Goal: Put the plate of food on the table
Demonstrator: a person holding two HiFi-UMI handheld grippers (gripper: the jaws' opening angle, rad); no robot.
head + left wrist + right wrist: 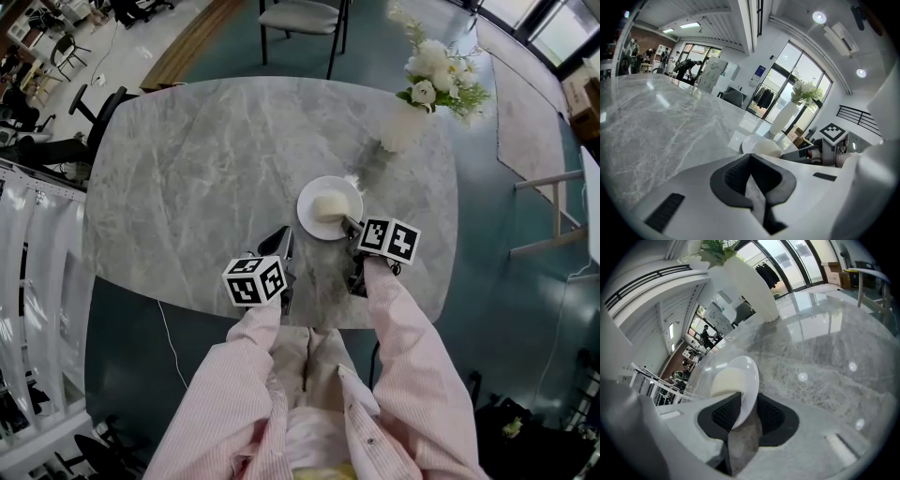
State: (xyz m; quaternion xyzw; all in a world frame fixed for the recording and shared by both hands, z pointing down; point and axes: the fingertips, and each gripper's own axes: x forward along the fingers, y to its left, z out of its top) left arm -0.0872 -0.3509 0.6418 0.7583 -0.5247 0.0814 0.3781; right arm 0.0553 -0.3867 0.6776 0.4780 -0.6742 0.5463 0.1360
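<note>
A white plate [307, 221] with a pale mound of food [326, 206] rests flat on the grey marble table [206, 169], right of centre. My right gripper [349, 225] is at the plate's near right rim. In the right gripper view the plate's rim [749, 376] stands between the jaws of that gripper [743, 413], which are open around it, with the food [725, 380] just beyond. My left gripper [284, 236] hovers over the table's front edge, left of the plate, shut and empty; in its own view the left gripper [750, 158] faces the plate [754, 142].
A white vase [403, 127] of white flowers [436, 70] stands just behind the plate. A chair [300, 19] is at the table's far side. Bare marble stretches to the left of the plate. Railings and office chairs stand on the floor at the left.
</note>
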